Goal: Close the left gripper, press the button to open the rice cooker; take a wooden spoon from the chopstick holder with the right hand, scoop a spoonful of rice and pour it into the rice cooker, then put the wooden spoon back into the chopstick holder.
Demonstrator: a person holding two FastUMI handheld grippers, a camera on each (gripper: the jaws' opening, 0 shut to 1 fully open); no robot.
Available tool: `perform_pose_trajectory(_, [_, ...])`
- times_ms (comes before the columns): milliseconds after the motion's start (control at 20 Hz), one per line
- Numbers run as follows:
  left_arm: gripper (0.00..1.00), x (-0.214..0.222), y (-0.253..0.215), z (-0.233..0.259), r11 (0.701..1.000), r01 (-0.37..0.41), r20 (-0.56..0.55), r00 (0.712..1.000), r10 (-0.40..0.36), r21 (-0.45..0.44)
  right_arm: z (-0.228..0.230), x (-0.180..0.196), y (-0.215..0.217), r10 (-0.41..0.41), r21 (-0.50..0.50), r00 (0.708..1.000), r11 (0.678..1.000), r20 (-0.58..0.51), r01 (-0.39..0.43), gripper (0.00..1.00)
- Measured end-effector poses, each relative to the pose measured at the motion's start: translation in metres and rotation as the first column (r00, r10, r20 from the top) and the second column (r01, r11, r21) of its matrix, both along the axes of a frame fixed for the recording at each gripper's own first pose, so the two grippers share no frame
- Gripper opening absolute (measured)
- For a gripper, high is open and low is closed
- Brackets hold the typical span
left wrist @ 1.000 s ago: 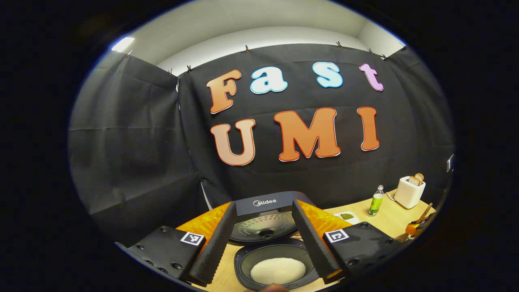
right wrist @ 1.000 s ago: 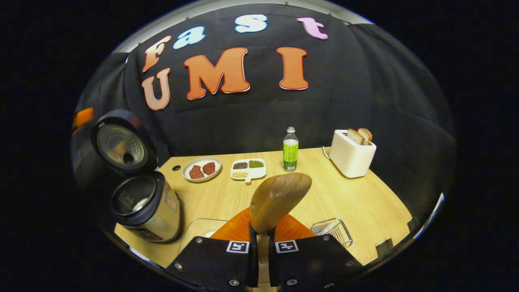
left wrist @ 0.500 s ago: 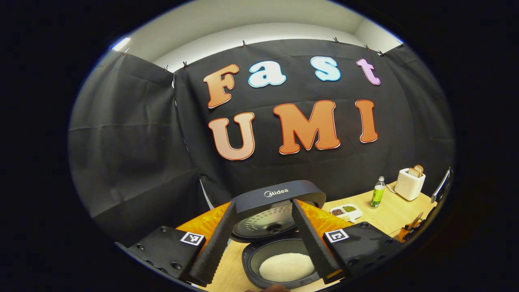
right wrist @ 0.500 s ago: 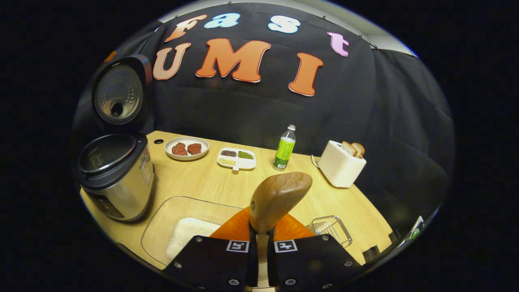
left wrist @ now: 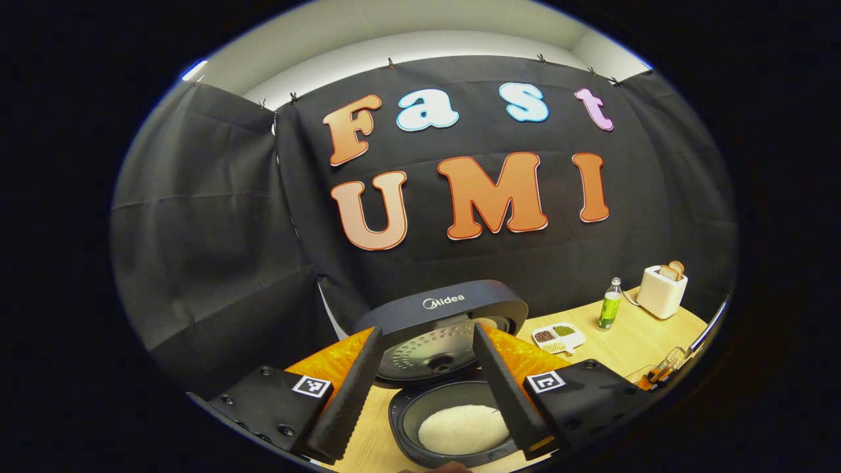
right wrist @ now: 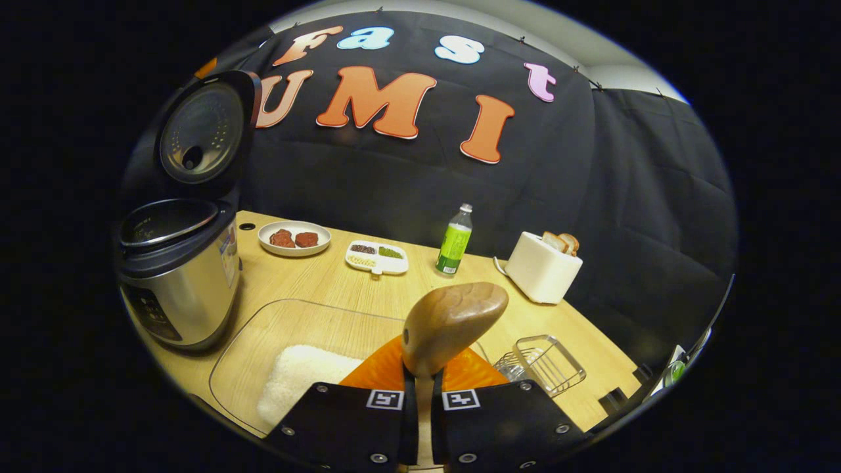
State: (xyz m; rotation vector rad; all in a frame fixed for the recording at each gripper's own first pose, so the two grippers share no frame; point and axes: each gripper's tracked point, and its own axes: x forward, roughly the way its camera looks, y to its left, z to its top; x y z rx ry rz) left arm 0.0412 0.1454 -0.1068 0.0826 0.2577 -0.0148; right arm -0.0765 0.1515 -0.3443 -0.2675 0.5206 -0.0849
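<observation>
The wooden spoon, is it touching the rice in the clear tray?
Apart. The right gripper view shows the wooden spoon raised above the tray's rice.

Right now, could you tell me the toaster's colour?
White; the toaster shows best in the right gripper view.

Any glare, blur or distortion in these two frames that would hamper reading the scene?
Left gripper view: sharp; fisheye bows the wall cloth; a ceiling light glares at upper left; rice cooker evenly lit. Right gripper view: sharp mid-field; the wooden spoon up close looks oversized and slightly soft; table edges curve; faint sheen on the cooker's steel body.
</observation>
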Motion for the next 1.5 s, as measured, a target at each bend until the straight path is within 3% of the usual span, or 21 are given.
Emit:
perform_pose_trajectory(100, [0.92, 0.000, 0.000, -0.004, 1.000, 0.000, -0.010, 1.000, 0.000, 0.005, -0.002, 0.002, 0.000, -0.015, 0.002, 1.000, 1.000, 0.003, 0.015, 0.07])
perform_pose_trajectory(350, [0.93, -0.001, 0.002, -0.011, 1.000, -0.003, -0.030, 1.000, 0.003, 0.003, -0.004, 0.000, -0.005, -0.090, 0.159, 0.995, 0.982, -0.053, 0.097, 0.07])
perform_pose_trajectory(650, [0.93, -0.003, 0.012, -0.018, 1.000, -0.031, -0.055, 0.998, 0.031, 0.006, -0.007, 0.008, 0.020, -0.067, 0.301, 0.988, 0.948, -0.141, 0.107, 0.07])
perform_pose_trajectory(700, [0.84, -0.004, 0.014, -0.019, 0.999, -0.035, -0.059, 0.998, 0.035, 0.009, -0.008, 0.008, 0.025, -0.058, 0.322, 0.986, 0.941, -0.156, 0.106, 0.07])
perform_pose_trajectory(750, [0.93, -0.004, 0.017, -0.021, 0.999, -0.041, -0.062, 0.997, 0.042, 0.012, -0.009, 0.009, 0.030, -0.043, 0.343, 0.984, 0.934, -0.171, 0.100, 0.07])
perform_pose_trajectory(900, [0.93, -0.004, 0.026, -0.025, 0.998, -0.061, -0.072, 0.996, 0.061, 0.012, -0.010, 0.007, 0.042, 0.001, 0.395, 0.975, 0.914, -0.223, 0.089, 0.07])
perform_pose_trajectory(950, [0.84, -0.004, 0.029, -0.026, 0.998, -0.069, -0.074, 0.995, 0.069, 0.011, -0.011, 0.007, 0.044, 0.006, 0.422, 0.971, 0.901, -0.238, 0.097, 0.07])
perform_pose_trajectory(1000, [0.93, -0.004, 0.031, -0.027, 0.997, -0.076, -0.077, 0.994, 0.076, 0.009, -0.013, 0.008, 0.047, 0.014, 0.449, 0.965, 0.887, -0.262, 0.109, 0.07])
perform_pose_trajectory(1100, [0.93, -0.005, 0.036, -0.030, 0.996, -0.088, -0.083, 0.993, 0.088, 0.005, -0.014, 0.007, 0.048, 0.013, 0.508, 0.954, 0.848, -0.301, 0.149, 0.07])
perform_pose_trajectory(1150, [0.84, -0.005, 0.037, -0.032, 0.996, -0.091, -0.086, 0.992, 0.091, 0.004, -0.015, 0.007, 0.048, 0.012, 0.539, 0.948, 0.825, -0.318, 0.171, 0.07])
perform_pose_trajectory(1300, [0.84, -0.004, 0.041, -0.033, 0.995, -0.101, -0.089, 0.991, 0.101, 0.006, -0.021, 0.007, 0.049, 0.007, 0.608, 0.929, 0.758, -0.370, 0.236, 0.07])
perform_pose_trajectory(1400, [0.84, -0.003, 0.043, -0.034, 0.994, -0.108, -0.090, 0.990, 0.109, 0.009, -0.021, 0.008, 0.050, 0.011, 0.623, 0.925, 0.742, -0.379, 0.247, 0.07])
perform_pose_trajectory(1500, [0.84, -0.003, 0.044, -0.037, 0.994, -0.113, -0.094, 0.989, 0.113, 0.009, -0.021, 0.008, 0.053, 0.030, 0.617, 0.927, 0.754, -0.374, 0.225, 0.07])
